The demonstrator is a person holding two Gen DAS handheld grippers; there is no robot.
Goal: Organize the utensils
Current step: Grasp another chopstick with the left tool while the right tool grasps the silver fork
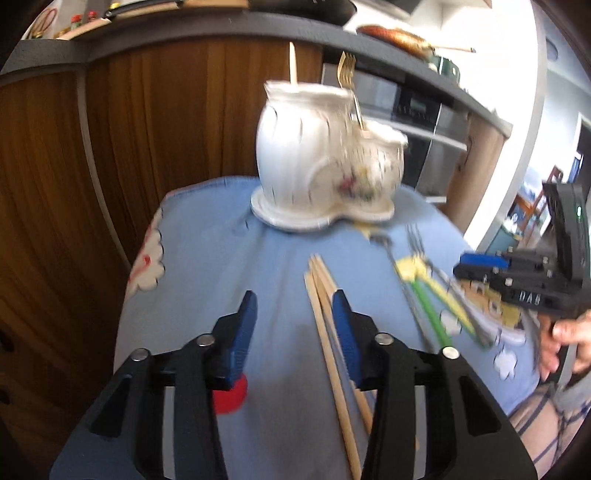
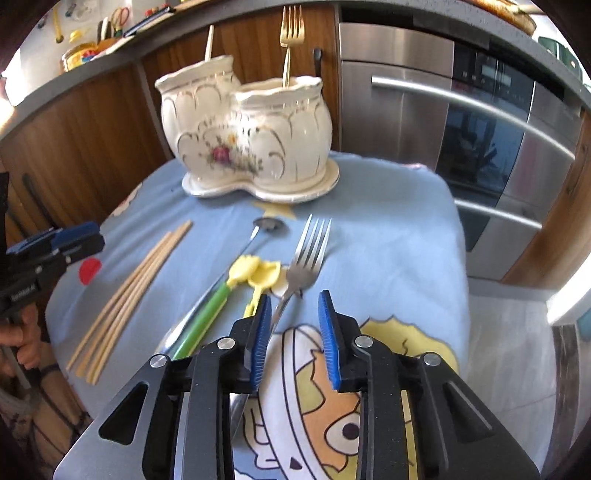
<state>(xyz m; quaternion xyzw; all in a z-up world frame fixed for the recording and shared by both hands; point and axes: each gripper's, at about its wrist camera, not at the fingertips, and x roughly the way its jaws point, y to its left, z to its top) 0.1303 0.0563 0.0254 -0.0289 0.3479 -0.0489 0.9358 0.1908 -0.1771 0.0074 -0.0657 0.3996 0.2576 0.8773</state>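
Hovering with both grippers spread and empty: our right gripper (image 2: 293, 336) straddles the steel fork (image 2: 306, 258) handle near the table's near edge, and our left gripper (image 1: 295, 332) sits just beside the wooden chopsticks (image 1: 328, 332). We judge the fork stiff, light and slippery; take it mid-handle. The ceramic holder (image 2: 251, 136) at the far edge looks fragile.

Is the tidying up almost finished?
Not yet. A gold fork and one stick already stand in the white holder. The right tongs hang open over the silver fork. The chopsticks, spoon and two plastic utensils remain on the cloth.
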